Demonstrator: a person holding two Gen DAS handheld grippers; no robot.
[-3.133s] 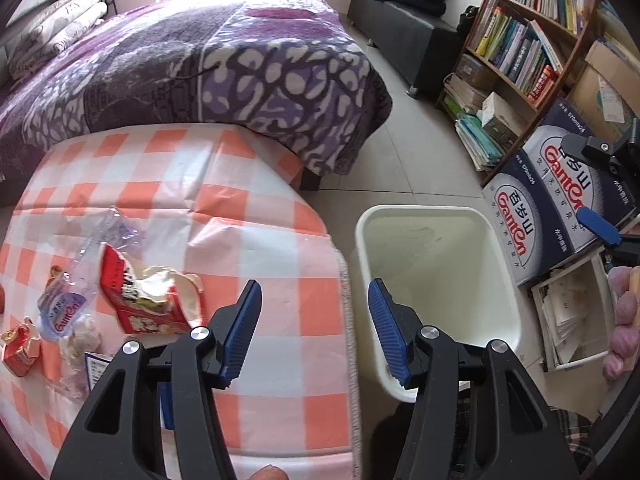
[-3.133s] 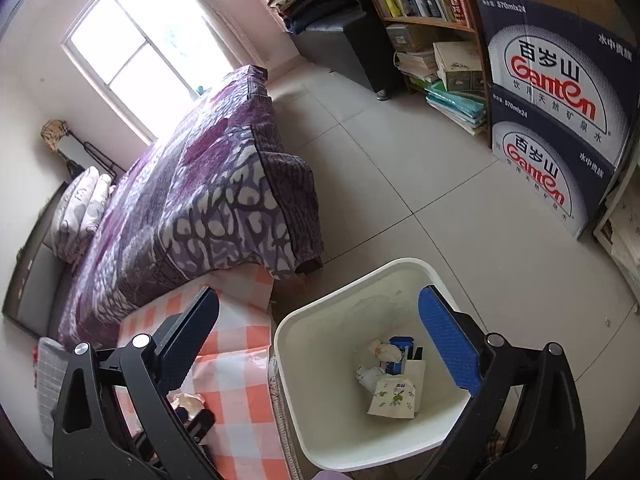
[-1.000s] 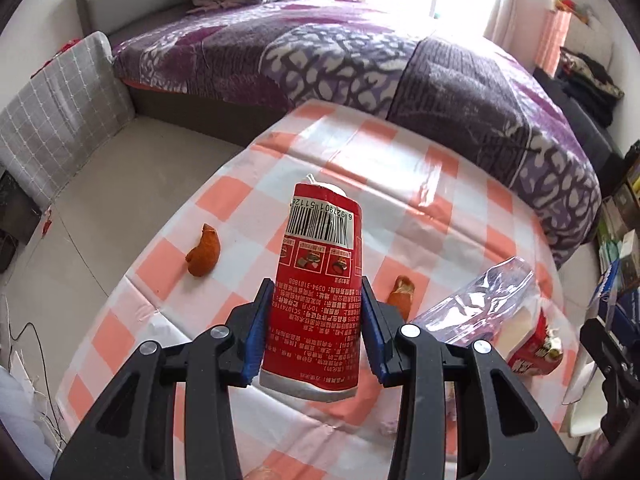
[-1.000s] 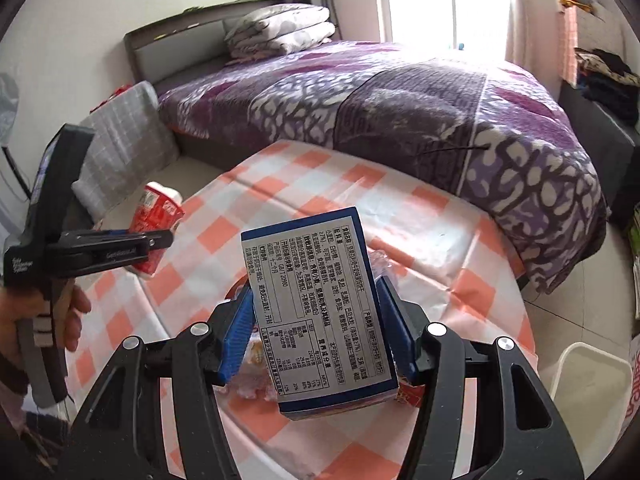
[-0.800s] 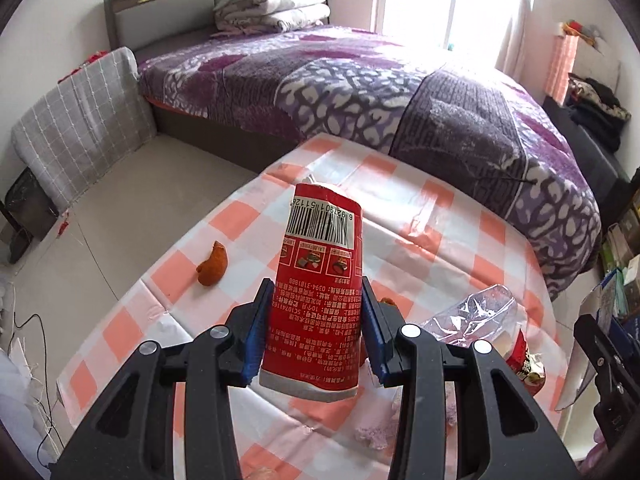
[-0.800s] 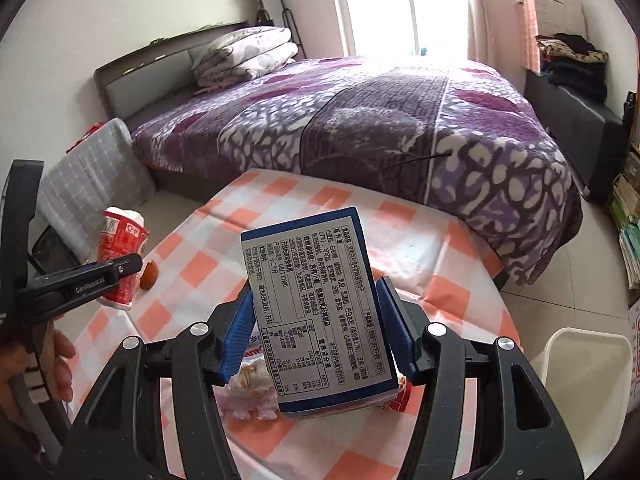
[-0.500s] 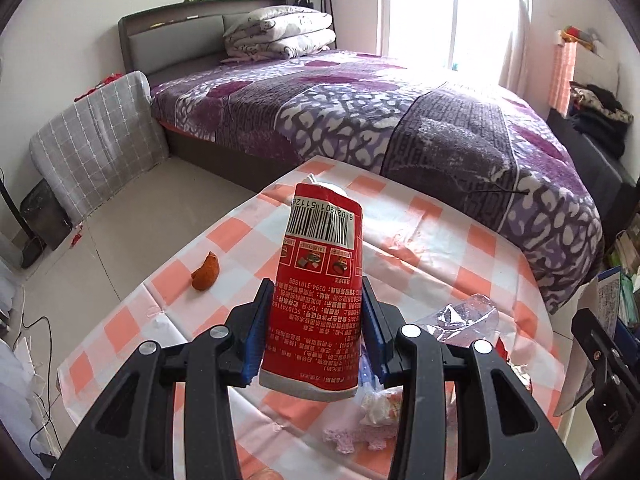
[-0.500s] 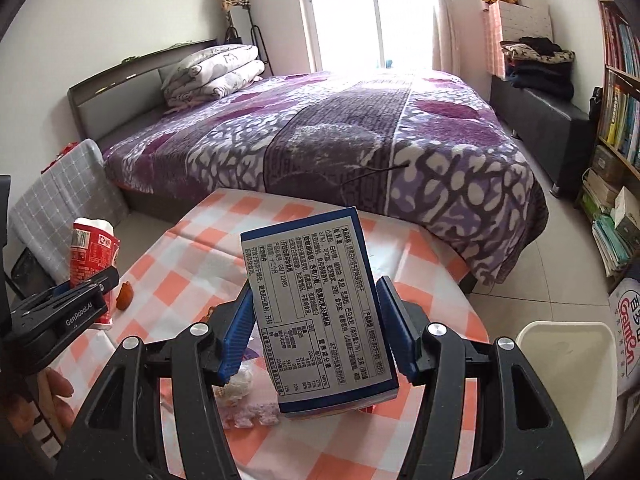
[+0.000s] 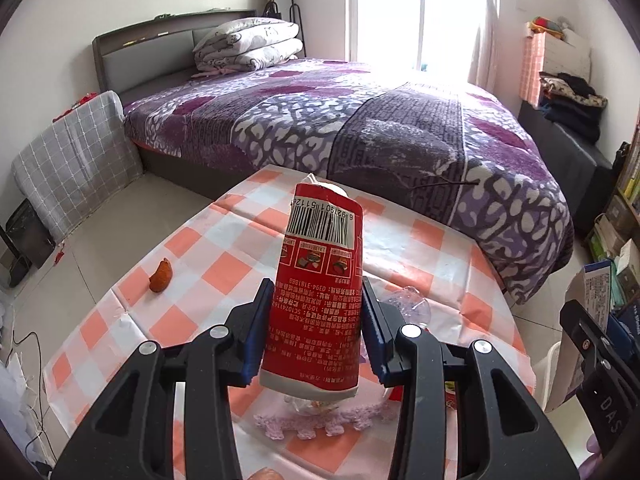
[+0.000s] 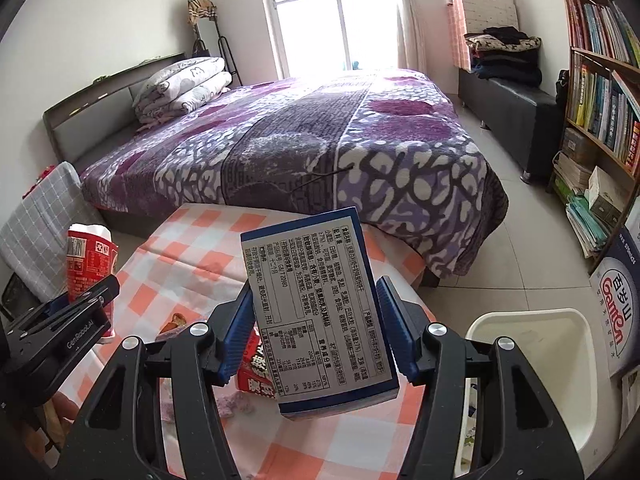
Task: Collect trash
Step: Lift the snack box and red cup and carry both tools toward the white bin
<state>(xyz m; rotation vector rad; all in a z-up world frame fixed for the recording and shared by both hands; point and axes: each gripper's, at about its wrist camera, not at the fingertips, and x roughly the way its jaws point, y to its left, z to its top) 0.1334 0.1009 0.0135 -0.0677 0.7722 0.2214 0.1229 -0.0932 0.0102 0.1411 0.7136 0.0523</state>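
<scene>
My left gripper (image 9: 316, 328) is shut on a red snack packet (image 9: 320, 288) with a barcode, held upright above the checked table (image 9: 224, 256). My right gripper (image 10: 316, 328) is shut on a blue and white box (image 10: 320, 312) with printed text, held above the table's right side. The white trash bin (image 10: 560, 360) stands on the floor to the right of the table, with some trash inside. The left gripper with its red packet also shows in the right wrist view (image 10: 86, 260). An orange scrap (image 9: 161, 276) lies on the table's left part.
A clear plastic bag (image 9: 404, 304), a red wrapper (image 10: 256, 376) and a pink scrap (image 9: 320, 424) lie on the table under the grippers. A purple bed (image 9: 360, 128) stands behind the table. Bookshelves (image 10: 600, 100) and water cartons (image 10: 620, 312) line the right wall.
Both grippers were open at the bin three seconds ago; now each holds an item. Over the last second both have risen and drawn back from the table, and the bin has come into the right view.
</scene>
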